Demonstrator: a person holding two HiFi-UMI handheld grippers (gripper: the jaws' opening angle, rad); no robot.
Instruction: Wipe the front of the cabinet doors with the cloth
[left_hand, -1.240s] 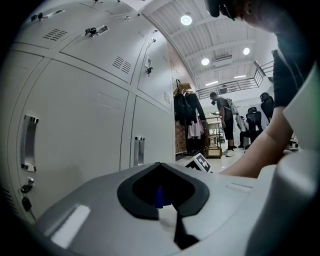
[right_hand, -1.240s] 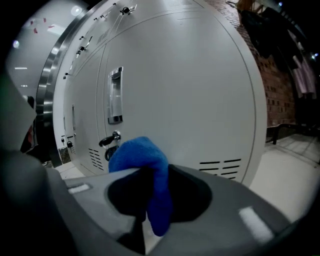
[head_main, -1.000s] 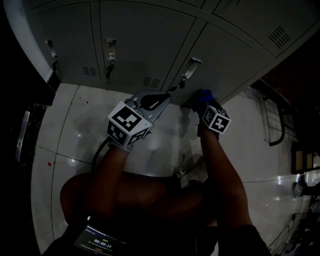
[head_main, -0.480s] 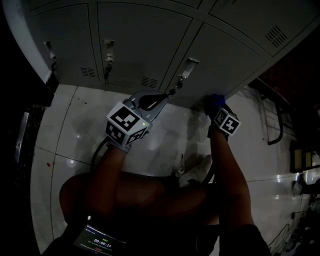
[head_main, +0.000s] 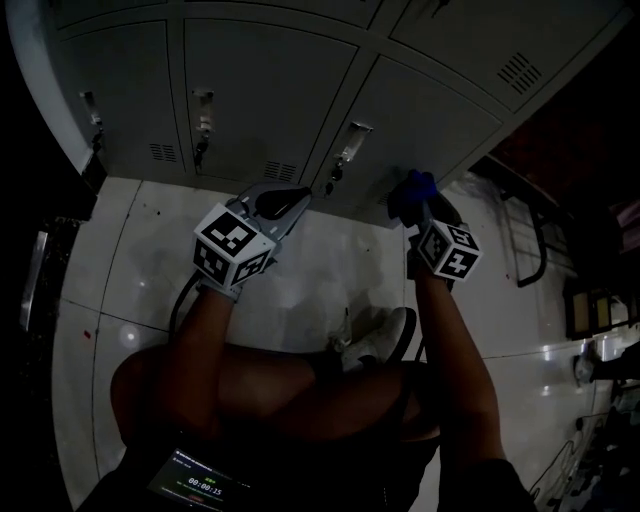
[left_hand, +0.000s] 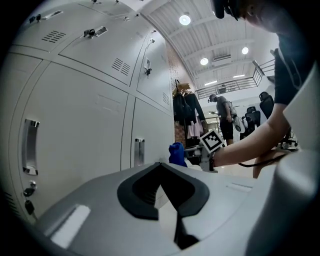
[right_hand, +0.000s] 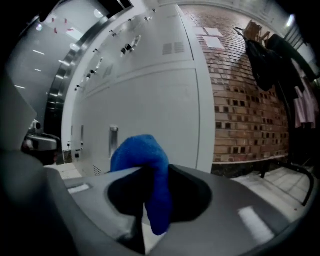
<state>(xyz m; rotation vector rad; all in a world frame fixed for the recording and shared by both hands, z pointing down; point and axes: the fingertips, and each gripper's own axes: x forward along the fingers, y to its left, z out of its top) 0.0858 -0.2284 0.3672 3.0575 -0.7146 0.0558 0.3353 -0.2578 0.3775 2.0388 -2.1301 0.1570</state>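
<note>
Two tools work low at grey cabinet doors (head_main: 260, 100), all closed. The right tool (head_main: 420, 205) is clamped on a blue cloth (head_main: 413, 187) that appears pressed to one door's bottom edge, just above the floor (head_main: 310, 270). The left tool (head_main: 300, 197), jaws together and empty, hovers near a handle (head_main: 345, 150).

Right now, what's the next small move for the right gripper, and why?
Probably ease the right gripper forward to press the cloth flat on the door, then sweep. Its jaws are clamped on the cloth, which sits at the door's lower edge; firm contact can't be confirmed.
</note>
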